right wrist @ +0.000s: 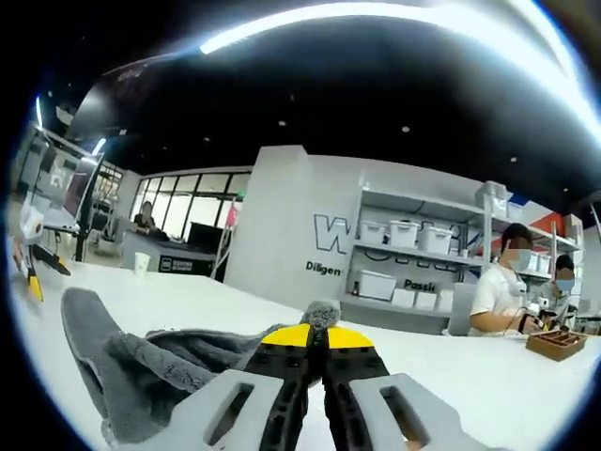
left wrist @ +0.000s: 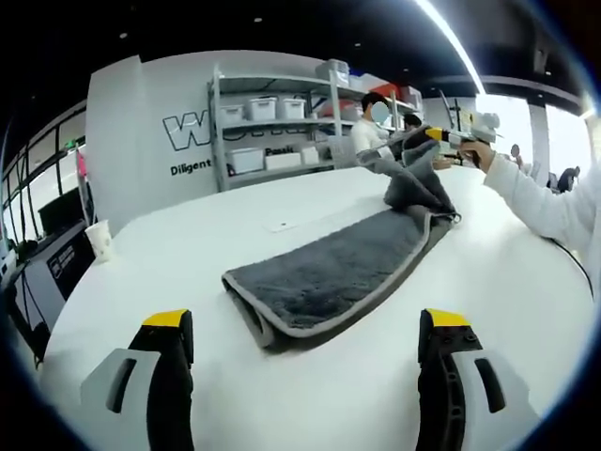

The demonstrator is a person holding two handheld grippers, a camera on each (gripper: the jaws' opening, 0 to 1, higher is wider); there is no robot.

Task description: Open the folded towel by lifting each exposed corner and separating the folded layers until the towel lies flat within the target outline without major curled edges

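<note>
Right gripper: jaws pressed together on a corner of the towel, raised off the tabletop at the far end. Left gripper: jaws spread, holding nothing, low over the tabletop. The towel's long axis runs from just ahead of the left jaws away to the right gripper; its near folded end lies nearest the left gripper.
</note>
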